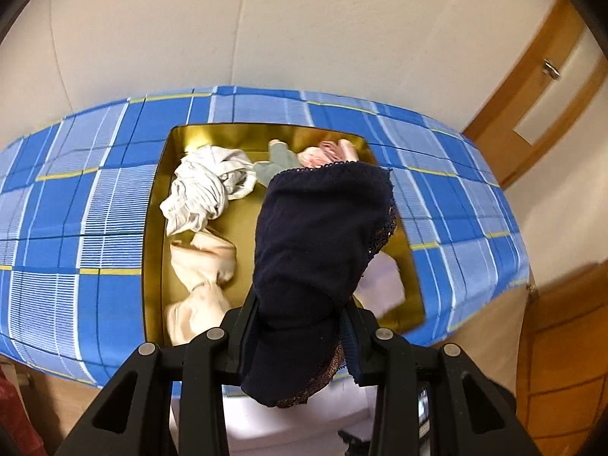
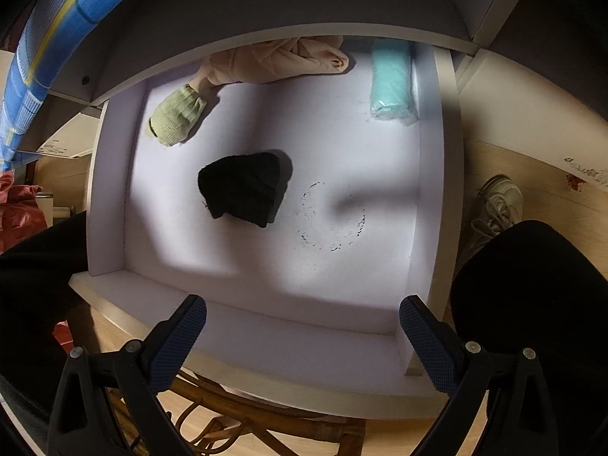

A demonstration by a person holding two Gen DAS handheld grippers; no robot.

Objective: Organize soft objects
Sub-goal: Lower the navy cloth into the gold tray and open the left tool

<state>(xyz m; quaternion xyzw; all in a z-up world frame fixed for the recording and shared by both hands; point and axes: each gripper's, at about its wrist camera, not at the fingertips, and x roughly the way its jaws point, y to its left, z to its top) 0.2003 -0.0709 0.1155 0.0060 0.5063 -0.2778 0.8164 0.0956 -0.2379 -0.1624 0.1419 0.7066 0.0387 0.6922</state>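
My left gripper point(image 1: 300, 326) is shut on a dark navy lace-trimmed garment point(image 1: 323, 235), which hangs bunched between its fingers above a gold tray point(image 1: 155, 205). In the tray lie a white crumpled cloth point(image 1: 205, 190), a beige cloth point(image 1: 201, 273), a grey-green piece point(image 1: 277, 163) and a pink piece point(image 1: 326, 152). My right gripper point(image 2: 302, 326) stands open over a white open drawer point(image 2: 342, 228). The drawer holds a black knit item point(image 2: 243, 190), a green sock point(image 2: 176, 117), a beige garment point(image 2: 281, 60) and a folded teal cloth point(image 2: 391, 79).
The tray rests on a blue checked tablecloth point(image 1: 76, 197) against a white wall, with a wooden door frame point(image 1: 532, 95) at the right. Beside the drawer are a person's dark trouser legs point(image 2: 532, 285), a pale shoe point(image 2: 494, 205) and a rattan stool point(image 2: 228, 418) below.
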